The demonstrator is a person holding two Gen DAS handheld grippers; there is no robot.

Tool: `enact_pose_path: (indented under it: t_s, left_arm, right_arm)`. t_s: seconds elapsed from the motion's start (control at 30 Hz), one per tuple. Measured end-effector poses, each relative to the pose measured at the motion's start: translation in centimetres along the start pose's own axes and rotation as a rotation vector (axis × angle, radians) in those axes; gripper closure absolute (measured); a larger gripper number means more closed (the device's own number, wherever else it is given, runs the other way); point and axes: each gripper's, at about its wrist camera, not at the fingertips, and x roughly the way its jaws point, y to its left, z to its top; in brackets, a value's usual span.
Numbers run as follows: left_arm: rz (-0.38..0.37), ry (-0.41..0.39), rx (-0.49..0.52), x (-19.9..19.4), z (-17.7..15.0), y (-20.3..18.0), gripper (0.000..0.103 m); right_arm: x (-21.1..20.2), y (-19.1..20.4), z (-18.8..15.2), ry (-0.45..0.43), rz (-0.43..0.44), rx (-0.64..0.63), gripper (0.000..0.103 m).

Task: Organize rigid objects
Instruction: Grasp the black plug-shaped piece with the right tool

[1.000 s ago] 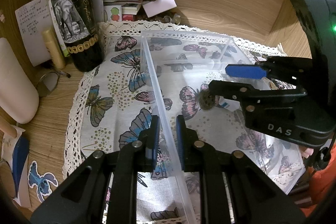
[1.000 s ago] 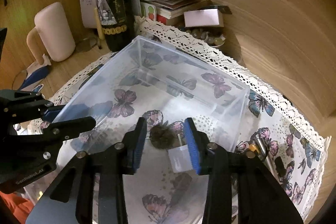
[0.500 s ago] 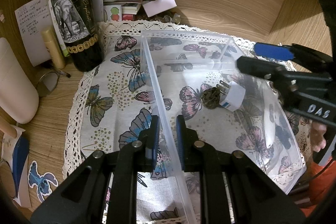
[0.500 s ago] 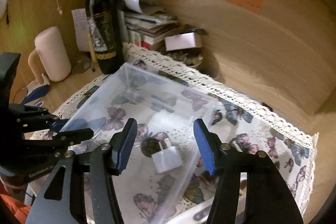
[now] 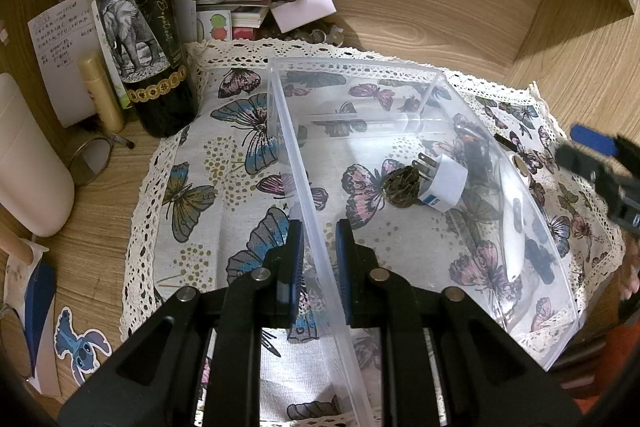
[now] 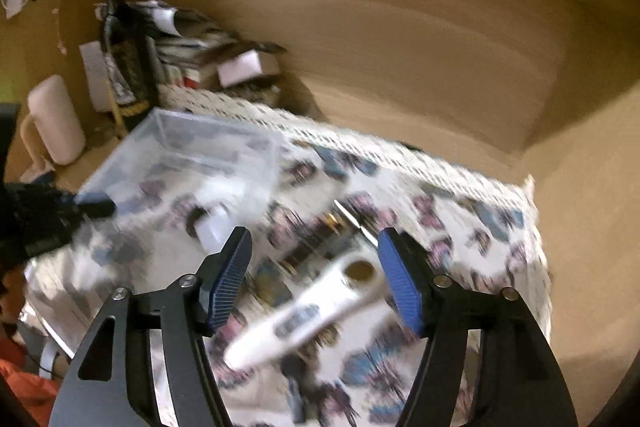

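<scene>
We start with the wooden desk (image 5: 460, 11) and the butterfly cloth (image 5: 208, 195) spread over it, on which the clear plastic bin (image 5: 352, 75) stands. Our left tongs (image 5: 318, 259) are clamped on the bin's near wall, holding it steady. Inside the bin lie a white plug adapter (image 5: 448, 183) touching a dark round knobbly thing (image 5: 402, 187), so part of the sorting looks done. Our right tongs (image 6: 314, 279) have just been opening; they stand apart with nothing pinched, hovering over a long white device (image 6: 304, 315) that lies on the cloth outside the bin's right wall. We judge this the reach for the next item: the right tongs need to come down around the white device and close on it, then carry it over the wall into the bin. The right wrist view is badly smeared, so we cannot name the small dark bits near the device, and in the left view the right tongs are cut off at the edge.
</scene>
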Motion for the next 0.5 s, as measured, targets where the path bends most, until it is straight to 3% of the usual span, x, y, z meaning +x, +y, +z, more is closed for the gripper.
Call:
enact_pose_path:
  t_s: [0.23, 0.5]
  left_arm:
    - [-0.001, 0.0, -0.001, 0.0, 0.0, 0.0, 0.087]
    - [-0.001, -0.001, 0.0, -0.1, 0.0, 0.1, 0.087]
  right_arm:
    - [0.3, -0.6, -3.9, 0.077, -0.013, 0.064, 0.041]
    - [1.9, -0.8, -7.9, 0.201, 0.069, 0.163, 0.041]
